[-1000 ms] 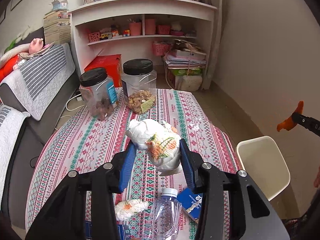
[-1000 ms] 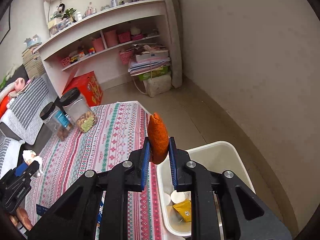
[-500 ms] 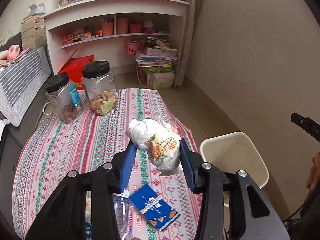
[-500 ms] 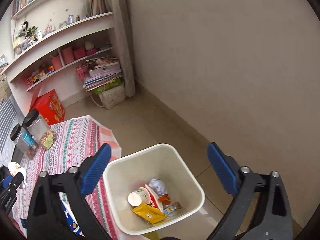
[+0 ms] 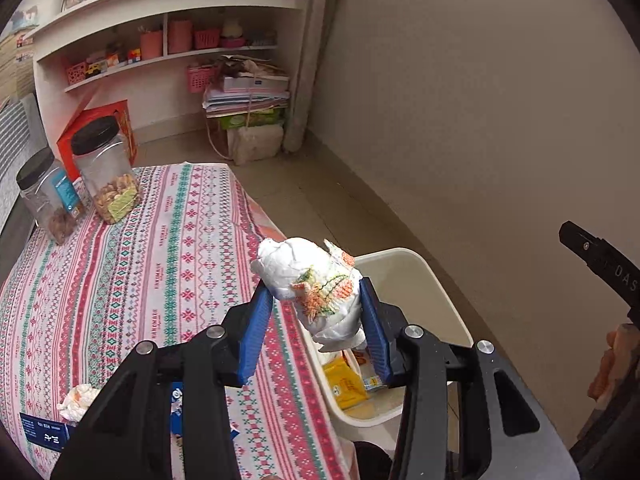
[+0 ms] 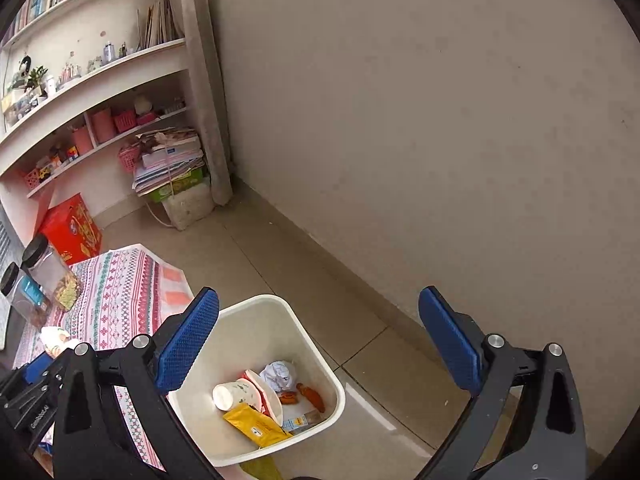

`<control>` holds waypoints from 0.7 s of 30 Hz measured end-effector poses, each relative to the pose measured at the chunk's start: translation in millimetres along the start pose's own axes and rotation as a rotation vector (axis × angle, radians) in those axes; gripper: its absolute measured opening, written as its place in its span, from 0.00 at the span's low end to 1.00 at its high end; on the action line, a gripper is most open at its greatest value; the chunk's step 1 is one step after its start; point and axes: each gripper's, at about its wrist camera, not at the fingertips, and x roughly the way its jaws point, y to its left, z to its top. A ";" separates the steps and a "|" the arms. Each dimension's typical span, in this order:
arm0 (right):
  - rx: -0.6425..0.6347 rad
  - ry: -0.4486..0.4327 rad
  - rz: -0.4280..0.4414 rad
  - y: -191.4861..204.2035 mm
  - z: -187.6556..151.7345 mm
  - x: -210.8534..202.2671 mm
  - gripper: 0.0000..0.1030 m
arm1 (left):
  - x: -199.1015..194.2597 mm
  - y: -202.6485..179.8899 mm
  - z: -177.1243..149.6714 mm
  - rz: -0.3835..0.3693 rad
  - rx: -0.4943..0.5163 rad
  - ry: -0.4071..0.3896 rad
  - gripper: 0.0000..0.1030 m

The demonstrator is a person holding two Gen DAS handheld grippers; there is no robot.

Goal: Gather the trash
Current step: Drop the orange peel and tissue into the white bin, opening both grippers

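Note:
My left gripper (image 5: 314,320) is shut on a crumpled white tissue with an orange flower print (image 5: 316,284), held above the table edge beside the white trash bin (image 5: 440,292). My right gripper (image 6: 320,344) is open and empty above the bin (image 6: 256,332). In the bin lie a paper cup (image 6: 228,394), a yellow packet (image 6: 256,424), a crumpled paper ball (image 6: 278,372) and an orange peel (image 6: 312,396). The left gripper and its tissue (image 6: 54,338) show at the right wrist view's left edge.
The table has a patterned cloth (image 5: 140,280). Two black-lidded jars (image 5: 104,172) stand at its far end. Another tissue wad (image 5: 78,400) and a blue packet (image 5: 44,436) lie near its front. A wall (image 6: 440,120) runs right of the bin. Shelves (image 5: 160,40) stand behind.
My right gripper opened and let the orange peel fall into the bin. My left gripper carried the tissue right, from over the table to the bin's edge.

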 end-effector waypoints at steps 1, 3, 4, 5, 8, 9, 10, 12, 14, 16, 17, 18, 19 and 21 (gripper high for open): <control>0.005 -0.002 -0.001 -2.5 0.4 -0.4 0.93 | 2.4 -5.9 1.5 -0.010 0.002 0.005 0.43; 0.014 -0.003 -0.002 -6.9 1.2 -1.2 0.93 | 7.4 -16.1 4.5 -0.033 0.001 0.015 0.44; 0.018 -0.002 -0.002 -8.5 2.0 -1.3 0.93 | 10.8 -21.8 6.2 -0.049 0.004 0.022 0.44; 0.023 -0.002 -0.002 -10.3 2.6 -1.8 0.93 | 14.3 -26.4 8.0 -0.059 0.009 0.032 0.49; 0.031 -0.006 0.000 -11.7 3.1 -3.8 0.93 | 21.8 -34.7 11.5 -0.088 0.007 0.057 0.61; 0.029 -0.008 -0.001 -10.6 2.6 -5.0 0.93 | 21.8 -34.5 11.8 -0.088 0.002 0.061 0.62; 0.022 -0.011 -0.002 -8.5 2.0 -5.9 0.93 | 20.6 -33.3 11.3 -0.089 -0.001 0.061 0.63; -0.002 -0.018 -0.004 -2.2 0.4 -7.8 0.93 | 16.4 -29.1 10.6 -0.074 0.003 0.051 0.63; -0.027 -0.032 -0.002 6.6 -1.2 -10.4 0.93 | 9.7 -23.4 8.4 -0.031 0.011 0.027 0.64; -0.043 -0.055 0.007 16.8 -4.4 -15.7 0.93 | 1.7 -15.9 6.4 0.019 0.019 -0.009 0.68; -0.051 -0.063 0.013 22.2 -6.0 -18.2 0.93 | -2.7 -11.6 5.1 0.049 0.024 -0.030 0.70; -0.066 -0.070 0.020 28.8 -8.0 -20.4 0.93 | -7.1 -6.8 3.6 0.078 0.027 -0.049 0.70; -0.080 -0.077 0.024 34.7 -9.7 -21.9 0.93 | -12.7 -2.2 2.1 0.101 0.026 -0.069 0.71; -0.112 -0.088 0.031 48.7 -14.1 -25.1 0.93 | -22.9 8.3 0.3 0.133 0.018 -0.098 0.74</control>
